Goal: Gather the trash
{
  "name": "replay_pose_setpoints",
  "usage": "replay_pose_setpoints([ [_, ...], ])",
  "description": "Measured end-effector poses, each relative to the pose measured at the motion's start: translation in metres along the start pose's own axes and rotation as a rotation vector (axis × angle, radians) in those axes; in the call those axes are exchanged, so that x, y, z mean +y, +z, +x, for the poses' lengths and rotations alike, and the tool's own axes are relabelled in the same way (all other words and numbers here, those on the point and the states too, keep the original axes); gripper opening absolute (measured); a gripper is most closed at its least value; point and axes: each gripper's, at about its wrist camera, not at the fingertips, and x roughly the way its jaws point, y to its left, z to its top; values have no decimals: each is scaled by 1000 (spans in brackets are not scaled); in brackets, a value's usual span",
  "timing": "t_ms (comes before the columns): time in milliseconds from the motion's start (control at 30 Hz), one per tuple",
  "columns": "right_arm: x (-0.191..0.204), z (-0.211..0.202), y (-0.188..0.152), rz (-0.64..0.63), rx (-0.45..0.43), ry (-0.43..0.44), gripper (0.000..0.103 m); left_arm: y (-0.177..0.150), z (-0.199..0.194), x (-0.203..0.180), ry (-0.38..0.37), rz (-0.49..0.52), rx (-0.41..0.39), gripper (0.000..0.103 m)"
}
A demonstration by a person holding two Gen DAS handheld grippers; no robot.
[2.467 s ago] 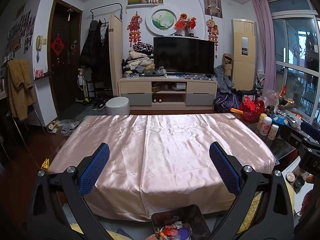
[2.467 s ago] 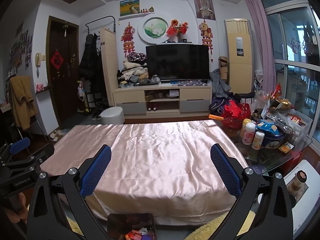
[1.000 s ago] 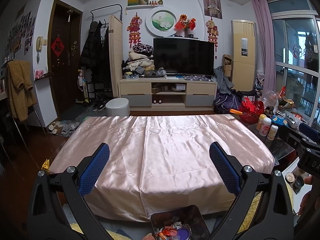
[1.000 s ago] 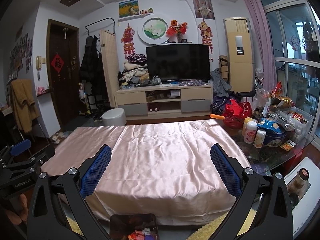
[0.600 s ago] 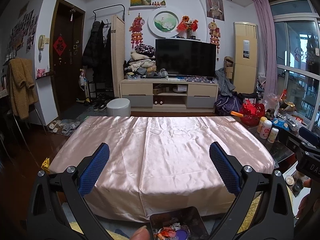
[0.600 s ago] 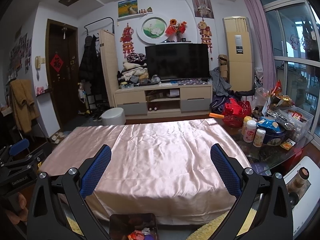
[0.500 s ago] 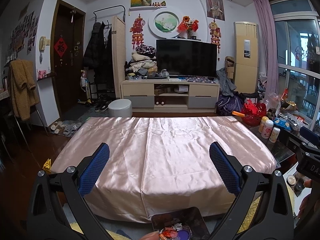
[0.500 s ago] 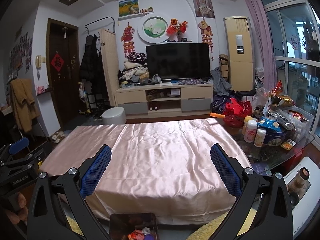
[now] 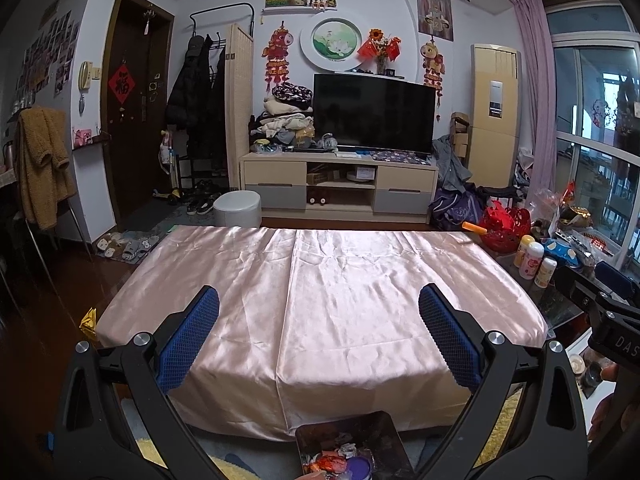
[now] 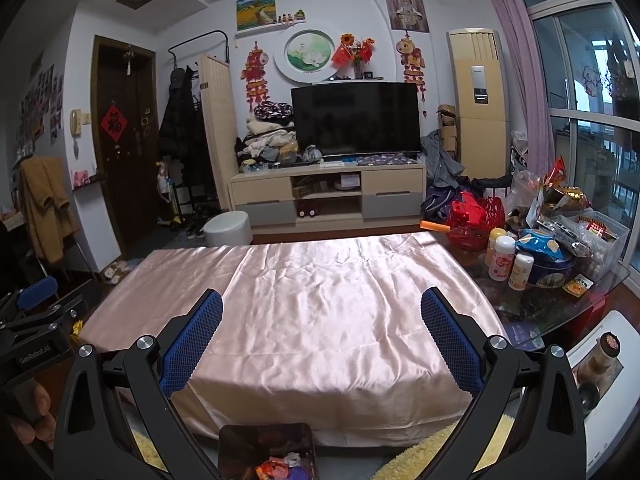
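Almost nothing has shifted over the last seconds: the left gripper (image 9: 319,332) and right gripper (image 10: 321,332) hover with jaws released and empty above the pink-draped counter (image 9: 320,300). The trash (image 9: 340,462) sits in a dark bin (image 10: 266,446) just below the jaws, so collecting looks near done.
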Motion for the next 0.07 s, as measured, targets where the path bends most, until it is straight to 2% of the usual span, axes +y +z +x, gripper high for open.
replay_pose_setpoints([
  [67,-1,1,0,-2,0,2,100,0,0,0,1,-1,1,95],
])
